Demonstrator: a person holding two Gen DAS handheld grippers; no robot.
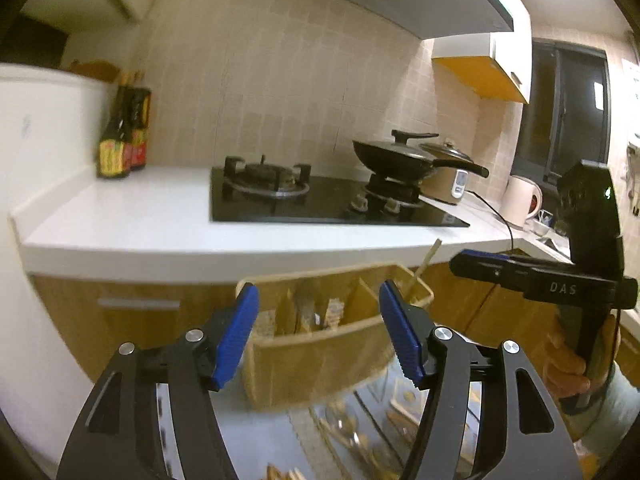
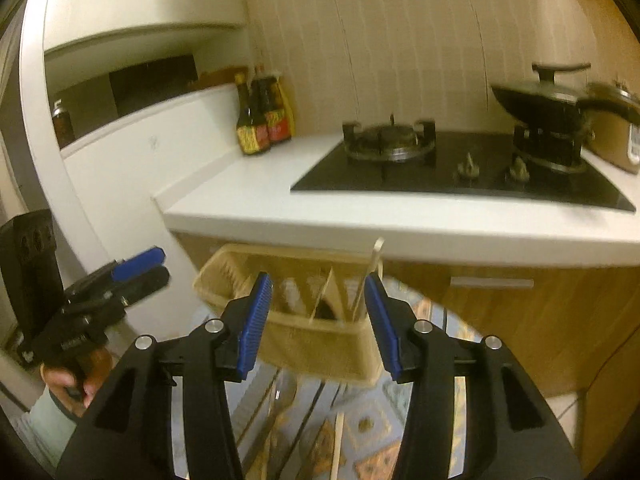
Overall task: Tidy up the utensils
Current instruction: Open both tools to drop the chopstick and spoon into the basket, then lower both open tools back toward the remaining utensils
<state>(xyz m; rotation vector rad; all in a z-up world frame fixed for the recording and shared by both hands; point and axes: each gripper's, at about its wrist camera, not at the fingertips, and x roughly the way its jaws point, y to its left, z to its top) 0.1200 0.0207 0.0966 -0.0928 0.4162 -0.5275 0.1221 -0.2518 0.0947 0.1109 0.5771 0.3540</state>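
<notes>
Two sets of tongs in view, yes?

— Yes. Left tongs [image 1: 318, 332] gape wide with nothing between the blue pads, and the right tongs [image 2: 318, 322] gape wide too, also bare.

— Where is the utensil holder?

— A tan holder [image 1: 320, 354] with upright dividers sits just past both sets of tongs, below the front edge of the white desk [image 1: 132, 216] and in front of the wooden cupboard doors [image 1: 120, 320]. A pale chopstick [image 1: 426, 262] leans out of its right-end compartment, tip up against the desk edge. Other utensils stand in the middle compartments, but blur hides what they are.

— And lower down?

— A drawer rack [image 2: 304, 420] lies below the holder, with wooden sticks and what look like spoons lying in it; too blurred to sort.

— What stands on the desk?

— A black stove [image 2: 460, 176], a lidded black pan [image 1: 400, 156] on its right burner, a rice cooker [image 1: 448, 184] just behind the pan, and dark sauce bottles [image 2: 262, 120] by the wall to the left. A white kettle [image 1: 520, 200] stands farther right.
</notes>
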